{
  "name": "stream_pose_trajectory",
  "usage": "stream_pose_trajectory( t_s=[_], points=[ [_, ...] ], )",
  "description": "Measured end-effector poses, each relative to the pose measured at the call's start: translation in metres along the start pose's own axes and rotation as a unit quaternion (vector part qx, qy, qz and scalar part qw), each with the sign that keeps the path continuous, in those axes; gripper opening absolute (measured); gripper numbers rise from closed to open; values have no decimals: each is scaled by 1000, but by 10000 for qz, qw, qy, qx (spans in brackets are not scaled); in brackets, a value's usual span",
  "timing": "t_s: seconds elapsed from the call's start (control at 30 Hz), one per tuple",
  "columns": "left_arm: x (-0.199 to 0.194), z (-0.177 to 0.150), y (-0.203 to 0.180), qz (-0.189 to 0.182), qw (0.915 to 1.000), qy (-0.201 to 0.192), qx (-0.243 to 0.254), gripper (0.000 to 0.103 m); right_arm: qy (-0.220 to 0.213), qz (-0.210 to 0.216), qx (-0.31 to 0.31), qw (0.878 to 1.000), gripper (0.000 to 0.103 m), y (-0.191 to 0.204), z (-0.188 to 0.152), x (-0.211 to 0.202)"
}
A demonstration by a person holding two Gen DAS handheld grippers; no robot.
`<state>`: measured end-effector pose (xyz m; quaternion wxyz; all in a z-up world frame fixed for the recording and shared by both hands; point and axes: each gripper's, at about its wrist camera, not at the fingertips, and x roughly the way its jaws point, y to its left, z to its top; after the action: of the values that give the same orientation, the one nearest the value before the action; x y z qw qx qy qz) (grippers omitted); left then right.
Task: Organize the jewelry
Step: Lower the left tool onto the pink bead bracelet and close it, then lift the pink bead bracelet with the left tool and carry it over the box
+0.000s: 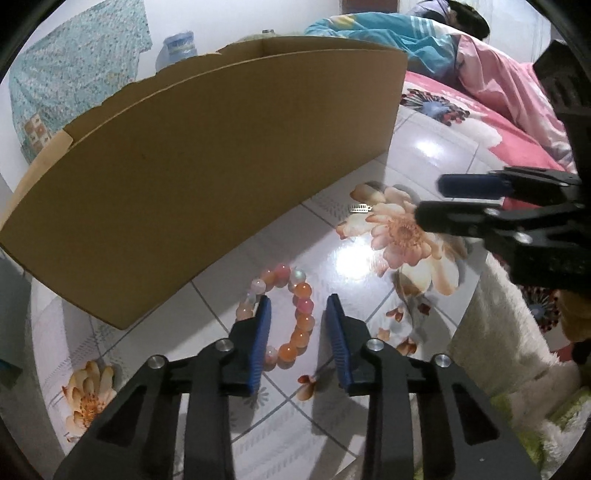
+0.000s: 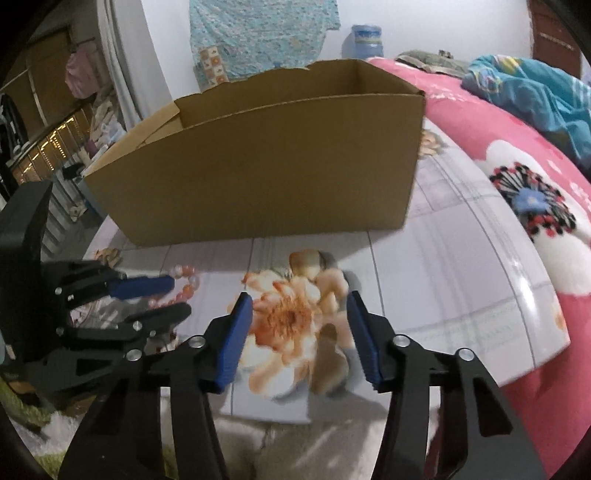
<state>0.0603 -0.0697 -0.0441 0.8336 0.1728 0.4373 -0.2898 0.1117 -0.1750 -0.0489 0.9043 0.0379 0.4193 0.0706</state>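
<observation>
A bracelet (image 1: 303, 322) of orange, pink and pale beads lies in a ring on the glossy flower-print tabletop (image 1: 369, 258), just in front of an open cardboard box (image 1: 207, 158). My left gripper (image 1: 299, 304) is open over it. The ring's right arc lies between the blue pads without touching them, and the left finger hides part of the left arc. A small silver comb-like piece (image 1: 360, 208) lies near the box. My right gripper (image 2: 299, 298) is open over a printed flower, with nothing between its fingers. The right wrist view also shows the left gripper (image 2: 181, 295), the bracelet (image 2: 188, 288) and the box (image 2: 258, 166).
Pink flowered bedding (image 2: 517, 206) borders the tabletop on the right, and a person (image 1: 461, 22) lies on it under a blue blanket. White furry cloth (image 1: 498, 325) covers the near edge. A blue water jug (image 2: 364, 40) and a teal cloth (image 2: 258, 33) are behind the box.
</observation>
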Motion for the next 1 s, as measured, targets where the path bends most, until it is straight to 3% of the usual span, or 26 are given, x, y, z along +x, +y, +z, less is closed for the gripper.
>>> stream_pose_trajectory(
  t_s=[0.17,0.33,0.67,0.73,1.0],
  points=[
    [1,1,1,47,10000,-27,76,12,105,114,-122,9998,28,3,18,21],
    [1,2,5,-3,10000,-50,0,9,197,121,-253,9994,19,7,33,42],
    [-5,-3,18,-127,9998,-75,-137,9,331,-182,-838,9958,13,29,36,57],
    [-5,-3,19,-137,9997,-86,-158,9,385,-201,-917,9948,5,35,33,55],
    [-6,-3,23,-154,9996,-126,-184,9,512,-51,-730,9960,2,35,37,49]
  ],
)
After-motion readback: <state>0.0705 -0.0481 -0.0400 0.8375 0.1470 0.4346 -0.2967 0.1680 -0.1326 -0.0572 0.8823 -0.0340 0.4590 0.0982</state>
